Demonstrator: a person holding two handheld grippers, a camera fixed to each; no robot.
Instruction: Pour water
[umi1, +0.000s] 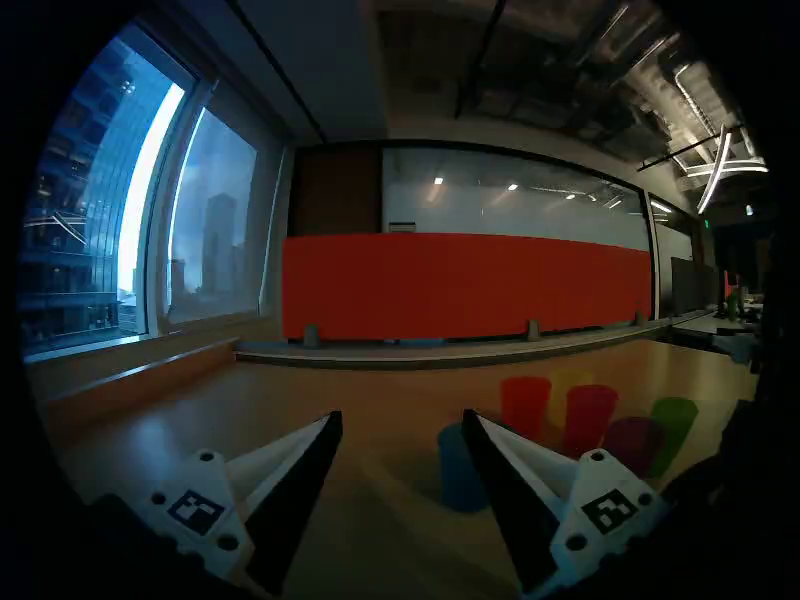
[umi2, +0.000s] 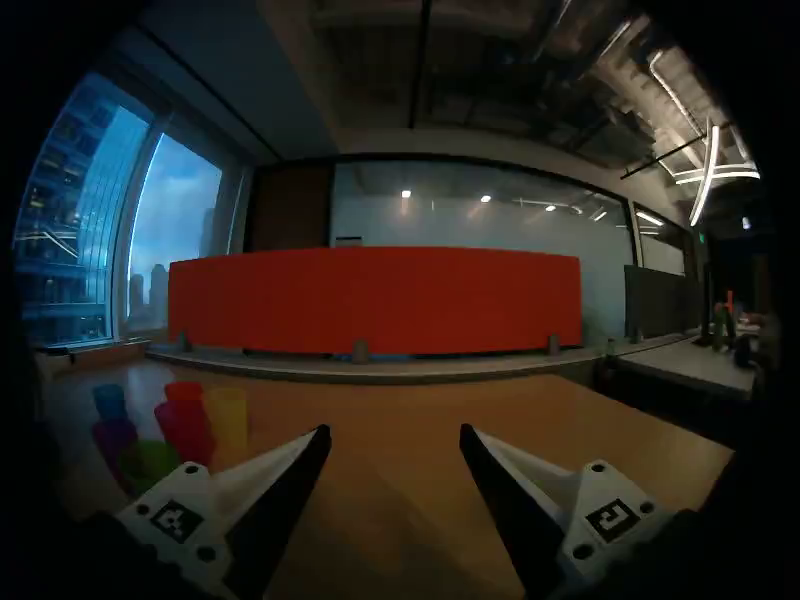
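Note:
Several coloured plastic cups stand on the wooden table. In the left gripper view a blue cup (umi1: 456, 470) sits just beyond my left gripper's right finger, with an orange cup (umi1: 524, 404), a yellow cup (umi1: 569, 385), a red cup (umi1: 588, 418), a purple cup (umi1: 632, 444) and a green cup (umi1: 673, 428) farther right. My left gripper (umi1: 400, 425) is open and holds nothing. In the right gripper view the same cluster stands at the left: blue cup (umi2: 109, 401), red cup (umi2: 185, 418), yellow cup (umi2: 229, 417), purple cup (umi2: 114, 438), green cup (umi2: 150, 462). My right gripper (umi2: 394, 436) is open over bare table.
A red divider panel (umi1: 460, 285) stands along the table's far edge (umi2: 380, 372). Tall windows (umi1: 120, 230) lie to the left. Another desk with small items (umi2: 720, 345) sits at the right. The room is dim.

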